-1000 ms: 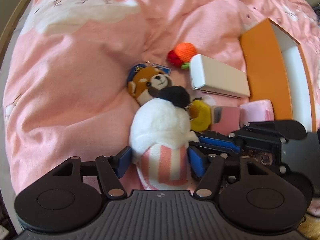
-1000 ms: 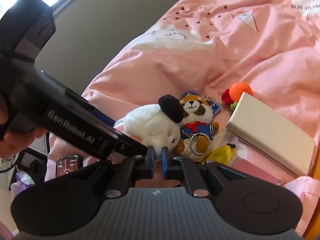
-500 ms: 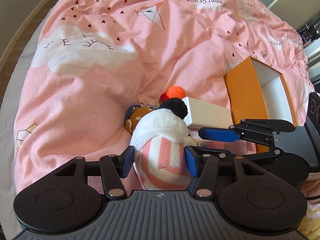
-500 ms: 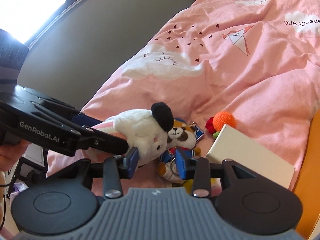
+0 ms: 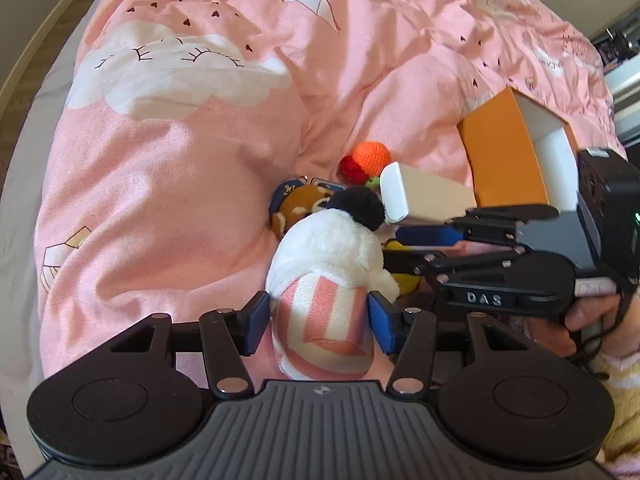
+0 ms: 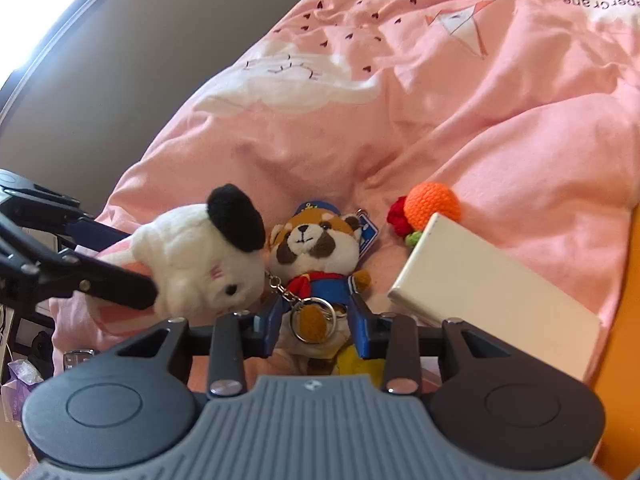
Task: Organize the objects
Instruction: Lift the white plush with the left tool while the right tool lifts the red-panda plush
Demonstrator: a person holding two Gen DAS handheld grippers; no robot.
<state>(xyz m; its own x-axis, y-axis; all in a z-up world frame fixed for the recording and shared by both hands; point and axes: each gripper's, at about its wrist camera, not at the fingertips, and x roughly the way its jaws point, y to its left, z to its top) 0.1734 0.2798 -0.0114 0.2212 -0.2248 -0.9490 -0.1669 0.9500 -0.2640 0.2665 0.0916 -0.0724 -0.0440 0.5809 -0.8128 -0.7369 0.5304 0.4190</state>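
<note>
My left gripper [image 5: 318, 322] is shut on the white plush [image 5: 332, 256] with a black ear and pink-striped body, held just above the pink bedcover. The plush also shows in the right wrist view [image 6: 200, 256]. My right gripper [image 6: 314, 326] is open, its blue fingers on either side of the red panda plush [image 6: 316, 256] lying on the cover; its key ring hangs between the jaws. In the left wrist view the right gripper [image 5: 424, 240] reaches in from the right, and the red panda [image 5: 298, 208] is partly hidden behind the white plush.
A cream box [image 6: 492, 292] lies right of the panda, with a crocheted orange and red toy [image 6: 430, 206] behind it. An orange-sided open box [image 5: 504, 156] stands at the right. A yellow item [image 6: 356, 362] lies under the panda. The pink bedcover [image 5: 180, 184] spreads all around.
My right gripper opened wider and moved down over the red panda plush. My left gripper kept its hold on the white plush and shifted it slightly left, lower toward the cover.
</note>
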